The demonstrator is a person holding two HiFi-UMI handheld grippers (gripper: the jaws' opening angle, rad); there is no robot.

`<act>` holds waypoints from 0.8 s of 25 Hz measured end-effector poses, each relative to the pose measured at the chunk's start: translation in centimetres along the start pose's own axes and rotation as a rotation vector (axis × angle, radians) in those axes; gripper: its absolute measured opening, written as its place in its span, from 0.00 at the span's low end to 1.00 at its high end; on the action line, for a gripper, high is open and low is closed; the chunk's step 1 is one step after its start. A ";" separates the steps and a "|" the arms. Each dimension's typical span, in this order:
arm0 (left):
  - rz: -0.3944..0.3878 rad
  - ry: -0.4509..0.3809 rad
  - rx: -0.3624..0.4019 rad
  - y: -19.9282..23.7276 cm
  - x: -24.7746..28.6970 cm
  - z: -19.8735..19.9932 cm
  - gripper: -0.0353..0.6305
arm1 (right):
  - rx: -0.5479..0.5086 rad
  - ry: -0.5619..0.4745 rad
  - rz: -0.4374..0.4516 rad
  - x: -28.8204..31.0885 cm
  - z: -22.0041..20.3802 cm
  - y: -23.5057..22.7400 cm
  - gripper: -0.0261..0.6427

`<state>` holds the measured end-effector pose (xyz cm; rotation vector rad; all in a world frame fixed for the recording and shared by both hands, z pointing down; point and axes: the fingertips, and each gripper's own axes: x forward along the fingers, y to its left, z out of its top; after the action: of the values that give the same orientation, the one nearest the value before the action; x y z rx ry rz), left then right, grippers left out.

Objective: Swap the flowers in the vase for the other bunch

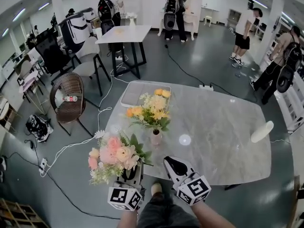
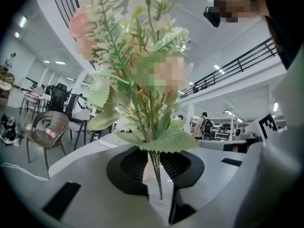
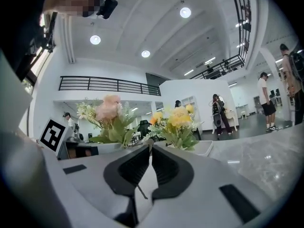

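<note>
My left gripper (image 1: 129, 174) is shut on the stems of a pink and cream bunch (image 1: 114, 156), held upright off the table's near left corner. In the left gripper view the stems (image 2: 154, 175) run down between the black pads (image 2: 130, 167). Yellow and orange flowers (image 1: 151, 109) stand in a small pinkish vase (image 1: 156, 137) on the marble table (image 1: 223, 127). My right gripper (image 1: 175, 165) hovers at the near table edge, right of the pink bunch and below the vase. It is shut (image 3: 151, 163) with no flower held. Both bunches (image 3: 111, 113) (image 3: 178, 120) lie ahead of it.
A white tray (image 1: 130, 96) lies on the table behind the yellow flowers. A white oblong object (image 1: 262, 131) sits at the table's right edge. A wicker chair (image 1: 70, 96) and cables are on the floor to the left. Several people stand far off.
</note>
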<state>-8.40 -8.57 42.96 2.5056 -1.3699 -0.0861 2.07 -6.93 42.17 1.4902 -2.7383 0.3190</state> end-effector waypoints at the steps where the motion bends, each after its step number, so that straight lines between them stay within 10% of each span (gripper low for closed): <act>1: -0.003 0.000 -0.001 -0.4 -0.5 -0.1 0.18 | -0.004 0.002 0.004 -0.4 0.0 0.4 0.09; 20: -0.068 0.010 -0.026 -5.0 -8.1 -2.7 0.18 | -0.040 -0.003 0.017 -6.5 -0.8 6.4 0.09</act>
<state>-8.25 1.29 43.56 2.5280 -1.2723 -0.1044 0.22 1.99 41.15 1.4602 -2.7444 0.2612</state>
